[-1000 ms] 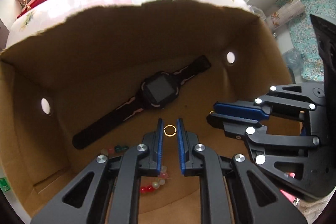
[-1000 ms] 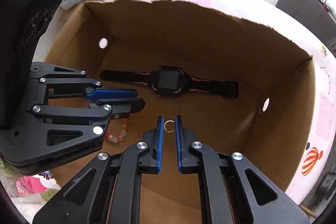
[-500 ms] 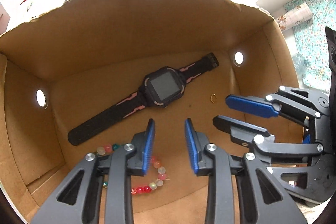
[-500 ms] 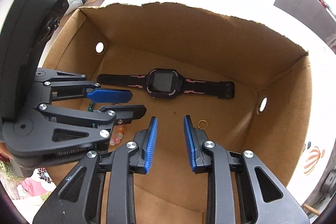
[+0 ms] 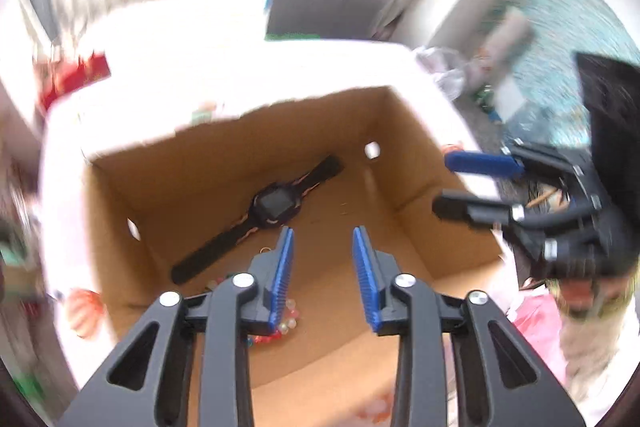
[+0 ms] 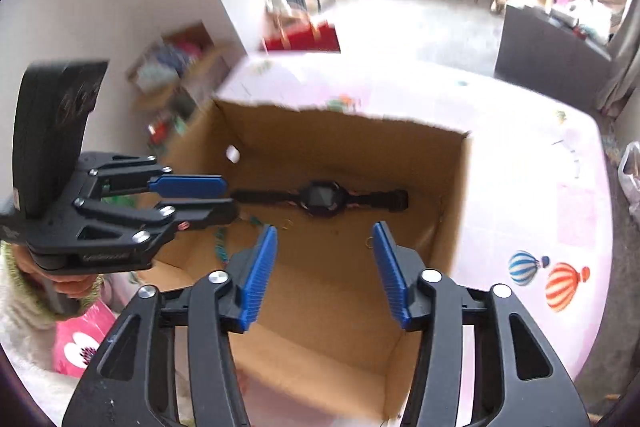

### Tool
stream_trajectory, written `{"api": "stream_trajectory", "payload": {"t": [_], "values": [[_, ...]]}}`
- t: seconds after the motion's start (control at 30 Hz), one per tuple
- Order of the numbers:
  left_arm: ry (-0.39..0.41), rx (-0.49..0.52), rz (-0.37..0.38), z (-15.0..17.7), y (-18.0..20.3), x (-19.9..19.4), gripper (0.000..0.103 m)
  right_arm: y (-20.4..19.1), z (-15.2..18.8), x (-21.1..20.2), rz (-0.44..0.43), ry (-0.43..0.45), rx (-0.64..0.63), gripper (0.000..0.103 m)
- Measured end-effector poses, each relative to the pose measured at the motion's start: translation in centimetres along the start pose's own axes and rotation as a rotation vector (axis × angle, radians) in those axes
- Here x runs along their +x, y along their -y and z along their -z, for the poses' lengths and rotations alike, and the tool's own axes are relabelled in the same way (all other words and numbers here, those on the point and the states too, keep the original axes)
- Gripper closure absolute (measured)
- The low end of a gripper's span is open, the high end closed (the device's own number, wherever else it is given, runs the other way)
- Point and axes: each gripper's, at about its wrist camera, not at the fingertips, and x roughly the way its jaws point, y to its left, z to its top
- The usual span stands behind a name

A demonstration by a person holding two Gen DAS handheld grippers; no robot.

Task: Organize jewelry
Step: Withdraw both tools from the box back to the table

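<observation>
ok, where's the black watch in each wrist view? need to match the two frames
Left wrist: the watch lies diagonally on the box floor, left of centre, just beyond the left gripper, whose jaws are opening with nothing between them.
Right wrist: the watch lies level across the far floor, centre frame, beyond the right gripper, also opening and empty.
Shared landmark: the cardboard box, with round holes in its side walls.

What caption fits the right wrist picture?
Right gripper, jaws opening and empty, above a cardboard box holding a black watch.

Black watch (image 6: 320, 198) (strap flat) in box (image 6: 452, 195)
</observation>
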Motion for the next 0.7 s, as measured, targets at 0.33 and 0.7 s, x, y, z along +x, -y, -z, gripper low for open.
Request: {"api": "stream_trajectory", "payload": {"t": [0.33,0.7], "values": [[0.276,0.085,-0.086,11.4,2.8,-7.7,0.059,-1.3,9.9,-6.5,-0.067,0.167,0.107,0.050],[0.200,0.053,-0.049,18.5,5.1,-0.6,0.059,-1.7,16.6,-0.8,-0.052,0.067,0.216,0.050]]}}
